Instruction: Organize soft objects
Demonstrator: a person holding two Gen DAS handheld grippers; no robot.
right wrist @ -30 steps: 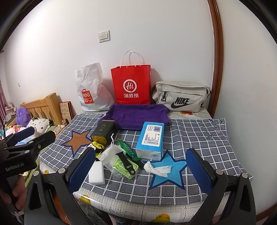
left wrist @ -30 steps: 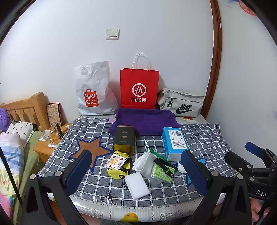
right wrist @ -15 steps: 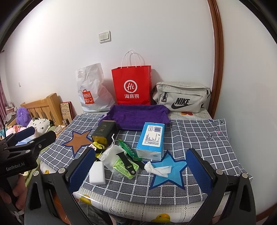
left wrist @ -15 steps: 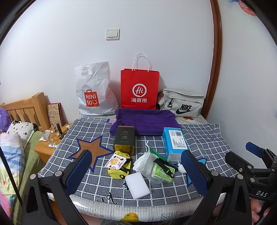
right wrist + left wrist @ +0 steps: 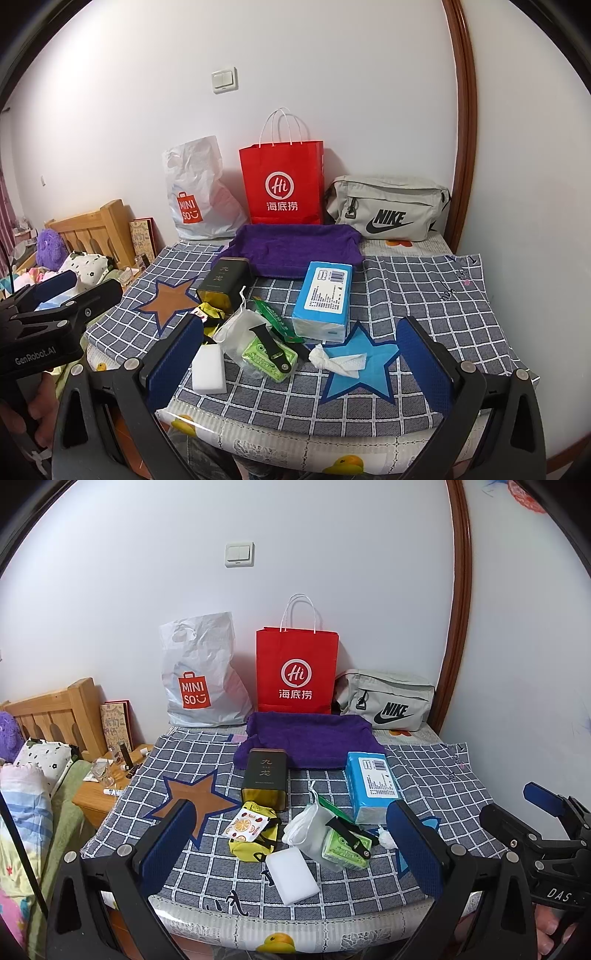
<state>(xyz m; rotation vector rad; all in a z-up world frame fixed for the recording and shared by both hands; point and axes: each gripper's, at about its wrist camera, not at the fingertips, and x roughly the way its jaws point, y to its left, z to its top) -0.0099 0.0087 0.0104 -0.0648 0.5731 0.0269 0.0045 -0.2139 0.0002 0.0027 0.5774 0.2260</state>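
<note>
Tissue pack [image 5: 324,301] before purple towel [image 5: 295,247], red bag [image 5: 282,184] behind

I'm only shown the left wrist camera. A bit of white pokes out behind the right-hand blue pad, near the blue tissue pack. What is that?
Observer: The right wrist view shows it whole. It is a crumpled white tissue lying on a blue star printed on the checked cloth.
Operator: Funny, I barely see that star. And who is carrying my camera?
Observer: The right wrist view shows a hand wrapped around the handle of the left tongs, just under a label reading GenRobot.AI.
</note>
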